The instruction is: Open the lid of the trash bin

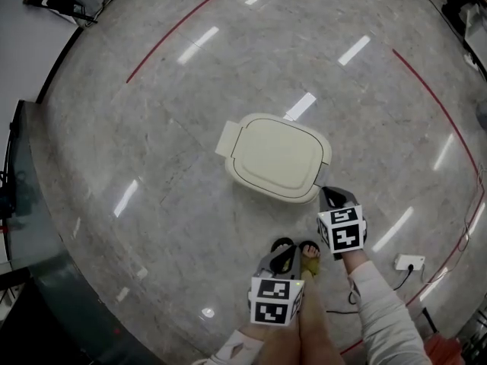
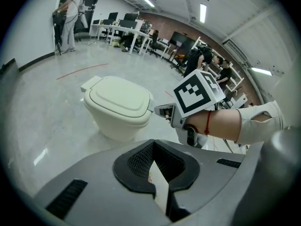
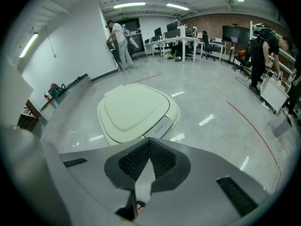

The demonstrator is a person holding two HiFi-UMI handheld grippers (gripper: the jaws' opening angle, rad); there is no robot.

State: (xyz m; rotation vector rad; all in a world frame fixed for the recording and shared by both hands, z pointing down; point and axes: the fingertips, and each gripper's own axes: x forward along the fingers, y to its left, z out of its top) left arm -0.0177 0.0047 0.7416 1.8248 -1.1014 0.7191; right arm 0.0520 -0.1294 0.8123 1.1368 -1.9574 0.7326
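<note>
Plainly, "PUSH" marks the button (image 3: pixel 160 127) on the trash bin (image 3: pixel 134 108).

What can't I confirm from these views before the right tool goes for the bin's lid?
- Inside of the trash bin: hidden by its closed lid in every view.
- Whether the right tool touches the bin: head view and left gripper view show its tip at the rim, gap too small to judge.
- Bin's base: right gripper view, covered by that tool's own body.
</note>
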